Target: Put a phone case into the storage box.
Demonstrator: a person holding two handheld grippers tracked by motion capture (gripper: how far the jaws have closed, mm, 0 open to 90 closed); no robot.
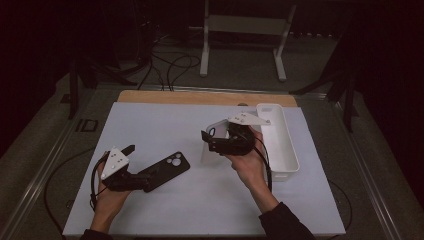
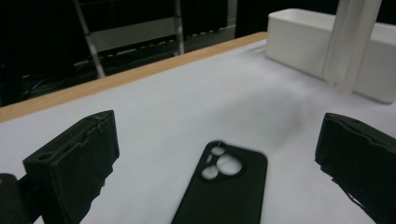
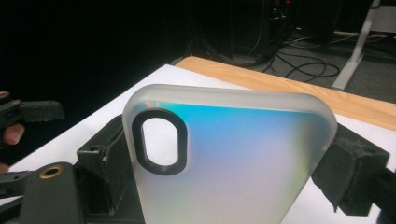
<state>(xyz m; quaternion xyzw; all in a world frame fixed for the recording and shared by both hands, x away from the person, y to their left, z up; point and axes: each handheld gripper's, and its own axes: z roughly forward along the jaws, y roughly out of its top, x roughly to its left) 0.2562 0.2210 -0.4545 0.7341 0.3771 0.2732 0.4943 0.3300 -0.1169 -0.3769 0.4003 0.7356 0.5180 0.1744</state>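
A black phone case (image 1: pixel 168 169) lies flat on the white mat (image 1: pixel 165 125), camera cutouts toward the far end. My left gripper (image 1: pixel 141 163) is low over its near end, open, one jaw on each side of the black case (image 2: pixel 223 186) without touching it. My right gripper (image 1: pixel 216 137) is raised over the mat's middle right, shut on a frosted, iridescent phone case (image 3: pixel 233 154) held upright. That frosted case (image 1: pixel 220 127) has an oval black-rimmed camera opening at its top left in the right gripper view.
A long white bin (image 1: pixel 280 142) stands along the mat's right side, just behind my right hand. A strip of bare wooden table (image 1: pixel 200 96) runs along the far edge. Past it on the floor are cables and a white frame stand (image 1: pixel 242 30).
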